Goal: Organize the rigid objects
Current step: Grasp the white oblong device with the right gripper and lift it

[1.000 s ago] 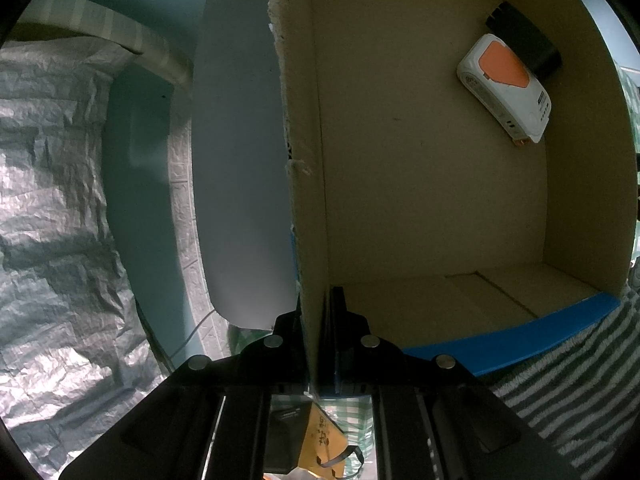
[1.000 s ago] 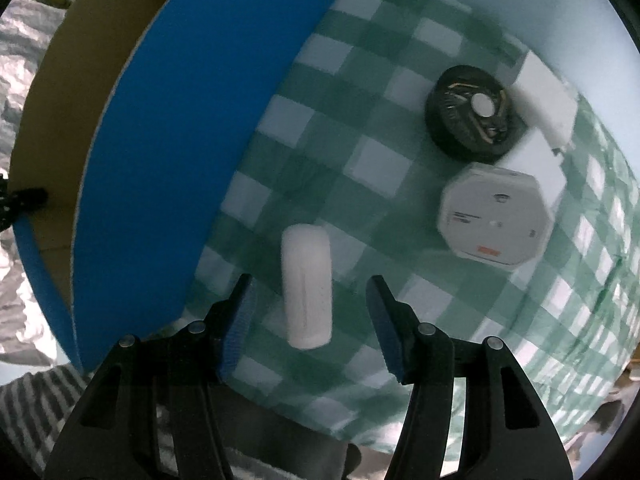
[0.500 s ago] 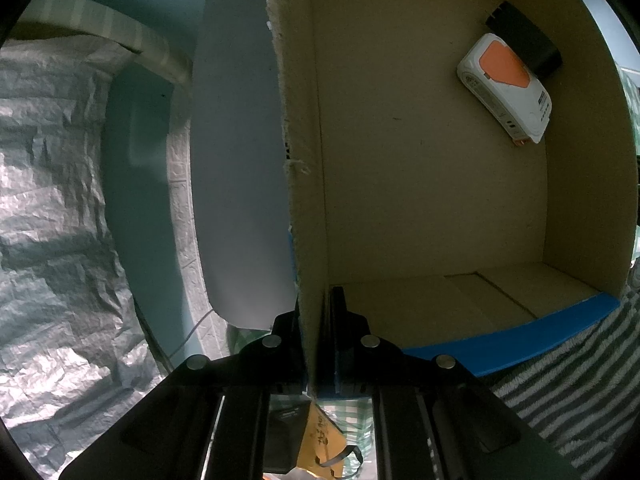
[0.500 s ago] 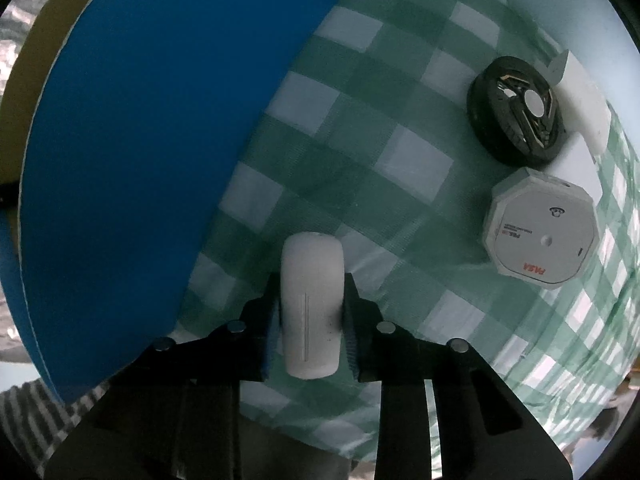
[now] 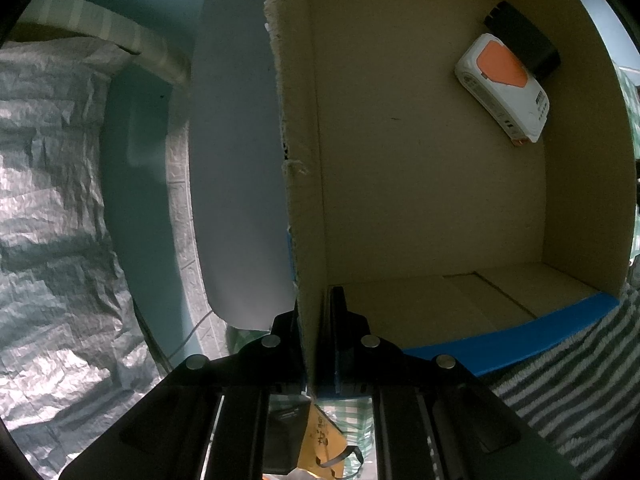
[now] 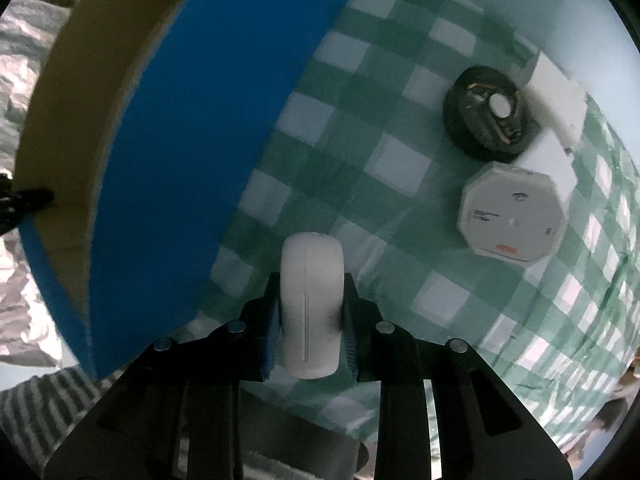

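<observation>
Since the earlier frame the right claw has closed its blue-padded jaws on the white, rounded oblong plastic device, which then lay loose between wide-open jaws on the green-and-white checked cloth; now the pads press on both its long sides and the cloth beneath looks smeared, as though the piece is just coming off the counter. Nothing has shifted on the other side — the left claw is clamped narrow on the torn-edged wall of the open brown cardboard box, holding it steady. Inside that box, up at about 1 o'clock in the left wrist view, a white device with an orange panel lies against a black block. In the right wrist view the box's blue outer face fills the 10 o'clock side, while a black round part with a silver hub sits at 2 o'clock and a white octagonal device at 3 o'clock, just beside each other and well apart from the held piece. The step in hand looks like carrying the white device over into the box. The grip sits on a smooth, curved shell with most of its length jutting forward of the pads, so a quick swing could let it pivot or slide out — and a low path would knock it on the blue wall. If the left grip loosens, the box could shift under the drop.
</observation>
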The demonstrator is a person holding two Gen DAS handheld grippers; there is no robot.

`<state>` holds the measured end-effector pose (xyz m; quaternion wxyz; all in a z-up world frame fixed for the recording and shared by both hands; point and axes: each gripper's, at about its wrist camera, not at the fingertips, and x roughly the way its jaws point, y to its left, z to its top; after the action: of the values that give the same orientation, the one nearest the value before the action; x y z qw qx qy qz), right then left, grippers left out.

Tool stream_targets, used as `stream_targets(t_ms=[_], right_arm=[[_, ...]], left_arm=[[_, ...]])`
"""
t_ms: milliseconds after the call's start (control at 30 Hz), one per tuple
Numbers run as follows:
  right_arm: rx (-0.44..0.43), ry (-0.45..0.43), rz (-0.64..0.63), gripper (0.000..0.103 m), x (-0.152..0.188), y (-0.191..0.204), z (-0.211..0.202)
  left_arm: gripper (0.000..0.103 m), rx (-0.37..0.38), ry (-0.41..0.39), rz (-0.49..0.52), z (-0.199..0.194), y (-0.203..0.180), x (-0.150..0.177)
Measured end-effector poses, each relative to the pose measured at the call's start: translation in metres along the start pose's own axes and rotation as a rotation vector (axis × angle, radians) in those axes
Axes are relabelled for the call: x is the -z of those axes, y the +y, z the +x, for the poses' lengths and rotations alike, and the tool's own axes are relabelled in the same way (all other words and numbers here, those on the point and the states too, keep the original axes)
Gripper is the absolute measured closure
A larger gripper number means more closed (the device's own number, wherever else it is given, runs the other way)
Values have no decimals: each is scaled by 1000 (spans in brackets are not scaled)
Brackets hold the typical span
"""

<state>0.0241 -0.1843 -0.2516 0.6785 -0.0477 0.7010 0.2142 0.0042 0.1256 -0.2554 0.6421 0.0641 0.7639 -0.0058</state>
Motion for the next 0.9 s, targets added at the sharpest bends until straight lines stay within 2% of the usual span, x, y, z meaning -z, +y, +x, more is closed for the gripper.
stream_targets(t_ms=[567,733,900], right_arm=[[-21,-81,-63,77,-9,10,-82],[-33,-102,-104,77,-24,34,-103],[-32,-112,-152,77,-37,53,-99]], left_arm=[[95,-4,3,5,0,-2,-2],[95,-5,4,6,-1,-2,-2],[95,-5,5,6,-1,-3,-2]])
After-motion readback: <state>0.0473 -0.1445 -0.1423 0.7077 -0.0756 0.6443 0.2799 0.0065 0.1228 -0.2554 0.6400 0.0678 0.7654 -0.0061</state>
